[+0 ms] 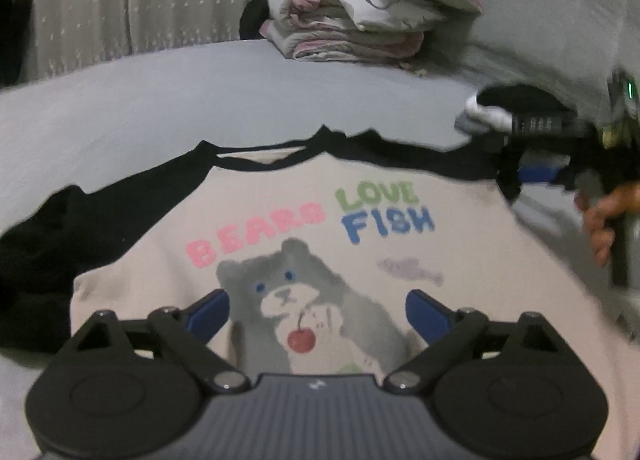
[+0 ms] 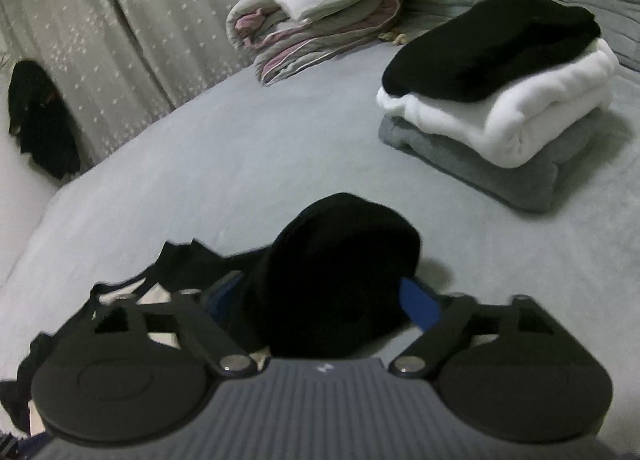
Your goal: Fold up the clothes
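A cream shirt [image 1: 304, 220] with black sleeves and a bear print reading "BEARS LOVE FISH" lies flat, front up, on the grey bed sheet [image 1: 160, 112]. My left gripper [image 1: 318, 312] hovers open over the bear print, its blue pads wide apart and holding nothing. At the shirt's right sleeve sits my right gripper [image 1: 532, 172], held by a hand [image 1: 600, 228]. In the right wrist view the bunched black sleeve [image 2: 340, 272] rises between the spread fingers of the right gripper [image 2: 320, 296], which looks open around it. The left sleeve [image 1: 48, 260] lies crumpled at the left.
A folded stack [image 2: 500, 100] of black, white and grey garments sits on the bed to the right. Folded bedding and a pillow [image 2: 320, 12] are piled at the back. A curtain [image 2: 120, 40] hangs behind, with a dark garment [image 2: 40, 124] at the far left.
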{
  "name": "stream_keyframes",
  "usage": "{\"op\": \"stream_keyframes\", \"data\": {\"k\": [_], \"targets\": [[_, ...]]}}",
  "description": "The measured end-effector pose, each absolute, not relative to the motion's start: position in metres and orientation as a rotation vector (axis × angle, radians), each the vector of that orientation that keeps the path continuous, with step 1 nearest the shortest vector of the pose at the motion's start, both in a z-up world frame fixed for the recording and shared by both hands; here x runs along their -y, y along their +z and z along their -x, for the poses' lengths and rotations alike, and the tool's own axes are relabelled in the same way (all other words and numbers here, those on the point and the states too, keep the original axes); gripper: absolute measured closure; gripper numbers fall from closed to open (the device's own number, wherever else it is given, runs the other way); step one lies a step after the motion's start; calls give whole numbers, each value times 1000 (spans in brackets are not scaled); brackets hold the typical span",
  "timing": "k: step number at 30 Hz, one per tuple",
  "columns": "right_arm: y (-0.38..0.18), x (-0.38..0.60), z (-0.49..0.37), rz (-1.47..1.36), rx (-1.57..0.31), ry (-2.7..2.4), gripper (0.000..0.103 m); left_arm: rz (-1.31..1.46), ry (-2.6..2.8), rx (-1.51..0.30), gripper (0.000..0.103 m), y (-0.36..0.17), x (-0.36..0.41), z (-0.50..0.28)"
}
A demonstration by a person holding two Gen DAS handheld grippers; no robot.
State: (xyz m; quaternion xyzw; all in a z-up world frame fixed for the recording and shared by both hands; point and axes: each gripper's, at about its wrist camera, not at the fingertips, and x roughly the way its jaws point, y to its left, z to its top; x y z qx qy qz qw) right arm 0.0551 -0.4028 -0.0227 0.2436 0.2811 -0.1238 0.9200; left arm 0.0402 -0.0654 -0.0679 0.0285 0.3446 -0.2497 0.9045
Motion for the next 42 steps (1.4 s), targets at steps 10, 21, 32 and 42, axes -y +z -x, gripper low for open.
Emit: {"op": "stream_keyframes", "data": {"k": [10, 21, 32, 42], "targets": [[1, 366, -62, -441, -474, -173, 92, 84, -430, -746, 35, -60, 39, -62], [1, 362, -72, -431, -512, -256, 34, 113, -361, -808, 26, -52, 24, -73], [-8, 337, -80, -325, -495, -187, 92, 256, -455, -797, 19, -62, 8, -83], [-9, 241, -76, 67, -538, 192, 93, 326, -512, -763, 22, -57, 9, -88]]}}
